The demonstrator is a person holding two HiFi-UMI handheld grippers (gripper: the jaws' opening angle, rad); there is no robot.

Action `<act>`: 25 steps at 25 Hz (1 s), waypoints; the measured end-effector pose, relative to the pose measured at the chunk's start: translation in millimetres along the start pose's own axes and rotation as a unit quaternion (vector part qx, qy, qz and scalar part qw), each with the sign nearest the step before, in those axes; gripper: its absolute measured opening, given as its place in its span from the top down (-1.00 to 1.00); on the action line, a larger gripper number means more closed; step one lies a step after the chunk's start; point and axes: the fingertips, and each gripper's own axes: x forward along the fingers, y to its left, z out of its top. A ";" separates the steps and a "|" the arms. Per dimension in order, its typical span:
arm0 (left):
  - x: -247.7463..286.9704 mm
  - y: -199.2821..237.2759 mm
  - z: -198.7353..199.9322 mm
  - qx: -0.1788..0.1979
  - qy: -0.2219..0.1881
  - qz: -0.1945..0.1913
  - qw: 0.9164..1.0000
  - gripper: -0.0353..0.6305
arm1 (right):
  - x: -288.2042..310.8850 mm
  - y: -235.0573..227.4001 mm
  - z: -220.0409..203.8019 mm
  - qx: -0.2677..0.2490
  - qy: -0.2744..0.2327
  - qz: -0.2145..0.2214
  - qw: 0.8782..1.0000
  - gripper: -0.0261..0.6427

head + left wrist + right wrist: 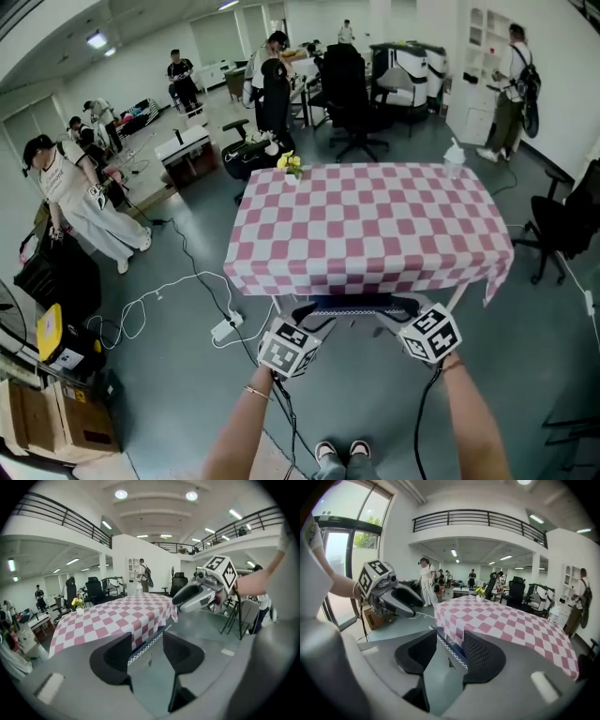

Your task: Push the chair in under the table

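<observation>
Sitting tucked under the table [366, 225], the chair [352, 306] looks pushed in, so the left claw [313, 325] and right claw [395, 320] hang spread, holding nothing.

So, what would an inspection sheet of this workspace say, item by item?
Surface: table under a pink-and-white checked cloth.
Job's things: dark chair with white-dotted top edge, tucked at the table's near side.
Clutter: small vase of yellow flowers, far left corner; pale unclear item, far right corner.
Grippers: left gripper and right gripper both open, holding nothing.
Cables: white cable with power strip on floor; black lead hanging from right gripper.
Surroundings: black office chairs, people, cardboard boxes.
</observation>
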 end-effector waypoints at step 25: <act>-174.0 -50.1 38.2 -0.146 -0.213 0.254 0.932 0.89 | -170.0 68.1 18.1 0.161 -0.233 -0.277 0.918 0.88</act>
